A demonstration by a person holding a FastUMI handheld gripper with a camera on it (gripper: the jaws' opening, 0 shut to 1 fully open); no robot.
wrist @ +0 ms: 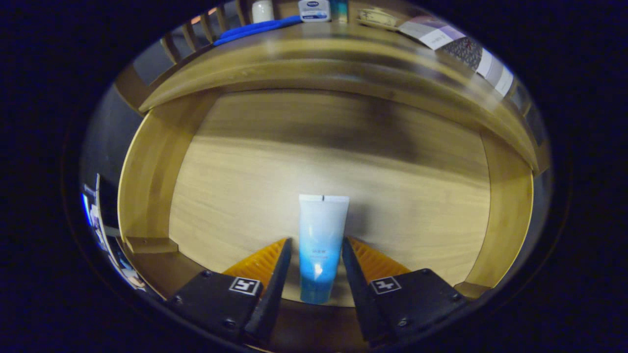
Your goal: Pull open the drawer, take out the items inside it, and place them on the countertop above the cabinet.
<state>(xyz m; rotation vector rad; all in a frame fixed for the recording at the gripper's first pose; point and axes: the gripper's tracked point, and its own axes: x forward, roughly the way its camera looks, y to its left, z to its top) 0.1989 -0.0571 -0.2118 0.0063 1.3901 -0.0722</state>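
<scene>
Between the spread fingers point(316, 245) lies the tube point(320, 245), inside the drawer point(152, 166).

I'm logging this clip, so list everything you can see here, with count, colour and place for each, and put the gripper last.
Drawer: one, light wood, pulled open below the countertop.
Tube: one, white fading to blue, lying on the drawer floor between the fingers, crimped end pointing away.
Countertop: one, wood, above the drawer.
Blue item: one, long and flat, on the countertop; too blurred to name.
White container: one, on the countertop, behind the blue item.
Blue-and-white pack: one, beside the white container.
Gripper: one, fingers open on either side of the tube, apparently not pressing it.
</scene>
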